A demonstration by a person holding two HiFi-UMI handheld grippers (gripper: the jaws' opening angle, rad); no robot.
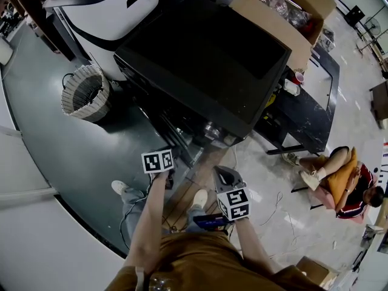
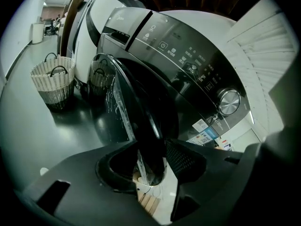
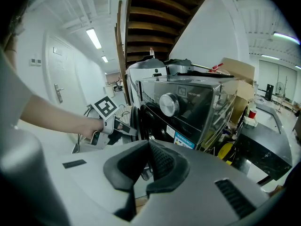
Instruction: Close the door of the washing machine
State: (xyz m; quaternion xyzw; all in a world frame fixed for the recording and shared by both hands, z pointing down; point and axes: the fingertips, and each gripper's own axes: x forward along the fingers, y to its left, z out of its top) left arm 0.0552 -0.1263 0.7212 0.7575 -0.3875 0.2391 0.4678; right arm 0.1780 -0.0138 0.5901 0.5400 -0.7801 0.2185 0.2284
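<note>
The dark washing machine (image 1: 206, 59) stands in front of me, its control panel (image 2: 188, 65) and dial (image 2: 229, 101) facing me. Its round glass door (image 2: 136, 107) hangs ajar, swung out to the left. My left gripper (image 2: 151, 142) straddles the door's lower rim: the rim stands between the wide-apart jaws and I see no pad pressing on it. In the right gripper view the door (image 3: 140, 119) sits close to the machine's front, with the left gripper (image 3: 106, 121) beside it. My right gripper (image 3: 148, 142) hangs back from the machine, its fingertips together and nothing in it.
Two woven baskets (image 2: 52, 81) stand on the dark floor left of the machine. A white appliance (image 1: 109, 11) is behind it and a cardboard box (image 1: 285, 11) at the back right. A person (image 1: 339, 174) sits on the floor at the right, with cables nearby.
</note>
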